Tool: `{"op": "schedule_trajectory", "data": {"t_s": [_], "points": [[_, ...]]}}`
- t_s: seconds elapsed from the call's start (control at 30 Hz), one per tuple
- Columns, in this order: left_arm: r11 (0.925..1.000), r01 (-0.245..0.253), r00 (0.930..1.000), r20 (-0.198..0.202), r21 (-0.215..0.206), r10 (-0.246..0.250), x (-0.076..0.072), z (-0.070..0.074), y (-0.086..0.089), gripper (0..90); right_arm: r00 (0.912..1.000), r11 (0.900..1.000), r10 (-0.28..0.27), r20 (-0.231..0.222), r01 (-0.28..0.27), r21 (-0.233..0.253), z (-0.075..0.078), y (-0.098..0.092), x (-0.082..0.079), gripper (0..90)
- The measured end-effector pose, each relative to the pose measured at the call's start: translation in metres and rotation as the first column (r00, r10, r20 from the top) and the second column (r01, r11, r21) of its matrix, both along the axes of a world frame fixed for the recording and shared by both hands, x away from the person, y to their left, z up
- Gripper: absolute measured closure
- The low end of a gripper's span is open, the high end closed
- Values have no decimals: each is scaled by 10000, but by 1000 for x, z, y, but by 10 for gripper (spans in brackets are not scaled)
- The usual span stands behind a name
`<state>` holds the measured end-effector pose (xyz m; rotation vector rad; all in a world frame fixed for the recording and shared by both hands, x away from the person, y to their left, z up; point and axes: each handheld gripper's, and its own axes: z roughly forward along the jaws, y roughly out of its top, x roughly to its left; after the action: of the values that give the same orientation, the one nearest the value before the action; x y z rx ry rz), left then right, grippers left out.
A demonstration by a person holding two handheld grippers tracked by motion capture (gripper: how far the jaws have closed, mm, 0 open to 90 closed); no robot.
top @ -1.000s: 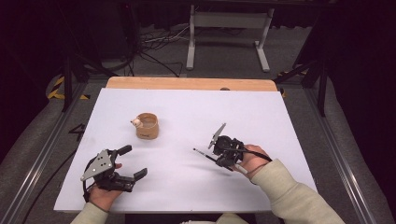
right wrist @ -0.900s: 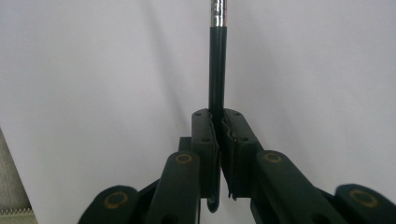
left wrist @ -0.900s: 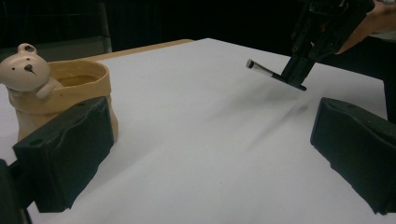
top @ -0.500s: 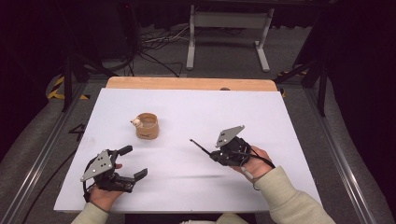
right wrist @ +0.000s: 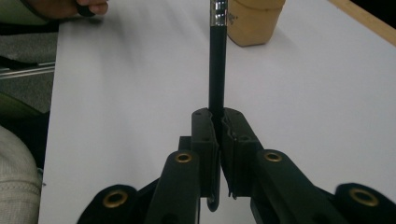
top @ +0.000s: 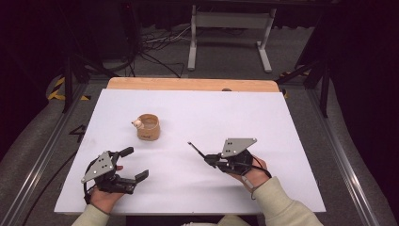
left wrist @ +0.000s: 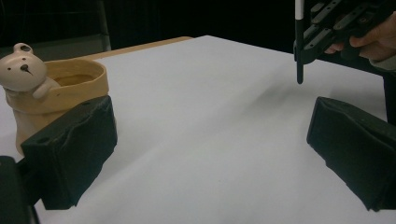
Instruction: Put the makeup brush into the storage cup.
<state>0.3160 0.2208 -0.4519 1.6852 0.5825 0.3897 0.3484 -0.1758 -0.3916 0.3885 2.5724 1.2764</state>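
A tan ceramic cup [top: 148,128] with a small bear figure [top: 137,124] on its rim stands left of the table's middle. My right gripper [top: 210,158] is shut on a black pen [top: 196,149], which points up and left toward the cup, a short way from it. In the right gripper view the pen [right wrist: 216,70] runs straight out from the closed jaws toward the cup [right wrist: 252,21]. My left gripper [top: 136,164] rests open near the front left, nothing between its pads [left wrist: 70,154], with the cup [left wrist: 60,93] just beyond its left jaw.
The white table top [top: 263,117] has a wooden strip [top: 188,84] along its far edge. Metal rails [top: 42,155] flank the table. A white stand [top: 230,23] and cables [top: 155,47] lie on the floor beyond.
My right hand has rolled so the grey plate now faces up, and the pen lies flatter, still pointing toward the cup. The left gripper has hardly moved.
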Motion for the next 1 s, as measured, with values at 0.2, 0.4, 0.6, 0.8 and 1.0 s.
{"op": "schedule_trajectory", "data": {"t_s": [0.2, 0.4, 0.6, 0.8, 1.0], "points": [[10000, 30, 10000, 1, -7, -30, 0, 0, 0, 26, 9989, 9959, 160, 449, -200, 884, -1, -1, -5, 842], [9999, 108, 9999, -25, -122, -108, 0, 1, 0, 26, 9985, 9798, 186, 520, -285, 1979, -13, 1, -11, 843], [9998, 169, 9999, 12, -104, -169, 0, 2, -1, 25, 9992, 9528, -48, 388, -72, 3035, -24, 2, -13, 842], [9996, 235, 9997, -30, -138, -236, -1, 3, -3, 25, 9989, 9326, -37, 464, -133, 3608, -31, 4, -16, 842], [9978, 600, 9982, 70, -290, -598, 1, 10, -11, 27, 9987, 9278, -9, 511, -182, 3725, -35, 8, -17, 841]]}}
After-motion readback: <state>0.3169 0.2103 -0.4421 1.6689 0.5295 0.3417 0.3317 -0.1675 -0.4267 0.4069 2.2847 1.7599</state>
